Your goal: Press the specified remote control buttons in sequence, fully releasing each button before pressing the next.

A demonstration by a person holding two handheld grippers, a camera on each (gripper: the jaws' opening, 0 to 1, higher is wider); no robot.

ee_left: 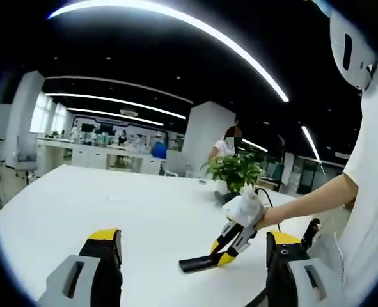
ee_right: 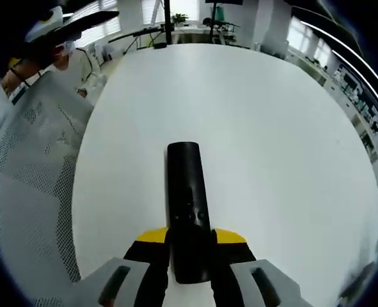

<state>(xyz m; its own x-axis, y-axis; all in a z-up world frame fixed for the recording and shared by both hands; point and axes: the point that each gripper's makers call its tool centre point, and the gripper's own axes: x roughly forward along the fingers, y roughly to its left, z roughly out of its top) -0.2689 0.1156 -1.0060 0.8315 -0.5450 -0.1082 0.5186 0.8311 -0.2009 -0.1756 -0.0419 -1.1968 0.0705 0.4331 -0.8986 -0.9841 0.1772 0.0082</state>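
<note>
— Remote [ee_right: 188, 211] position?
— Six o'clock in my right gripper view, flat on the white table [ee_right: 272, 141], right gripper [ee_right: 190, 240] clamped around it. No legible labels.
— Left gripper [ee_left: 192, 246]?
— Jaws apart, holding nothing.

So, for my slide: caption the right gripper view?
Right gripper clamps a black remote control over the white table.

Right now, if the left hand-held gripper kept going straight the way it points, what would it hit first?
Probably nothing close: ahead of the left hand-held gripper lies bare white table. The remote, shut in the right hand-held gripper, sits right of that line. Depth is hard to judge, though.
</note>
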